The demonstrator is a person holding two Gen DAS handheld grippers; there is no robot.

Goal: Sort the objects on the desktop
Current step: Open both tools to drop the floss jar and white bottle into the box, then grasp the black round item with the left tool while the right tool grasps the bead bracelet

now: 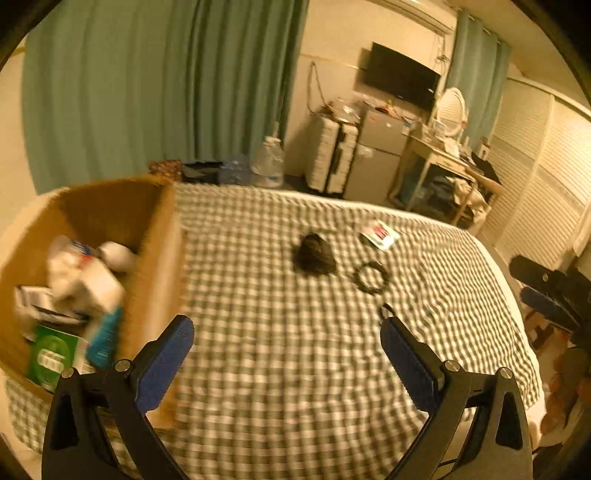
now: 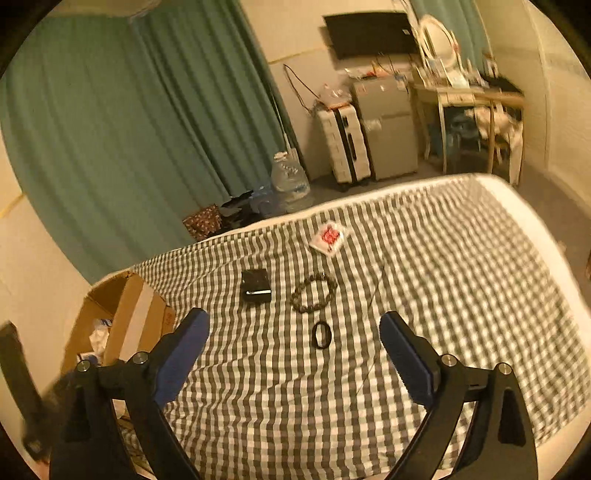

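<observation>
A bedroom with long green curtains, a dark wall-mounted screen and a pale hard-shell suitcase surrounds a bed covered by a grey-and-white checked sheet, which serves as the work surface.

At the sheet's left edge stands an open brown cardboard box. The left wrist view, blurred, shows it holding white packets, a green carton and a blue-and-white tube.

Four small things lie on the sheet, apart from one another and well clear of the box: a small black rectangular case, a bracelet of dark round beads just to its right, a black elastic hair loop nearer the camera, and a white sachet with red print farther back towards the bed's far edge.

The left gripper hovers over the sheet beside the box, its blue-padded jaws spread wide with nothing between them. The right gripper also stands wide apart and empty; in its view the hair loop lies on the sheet between the two fingertips, untouched, with the bracelet just beyond.
</observation>
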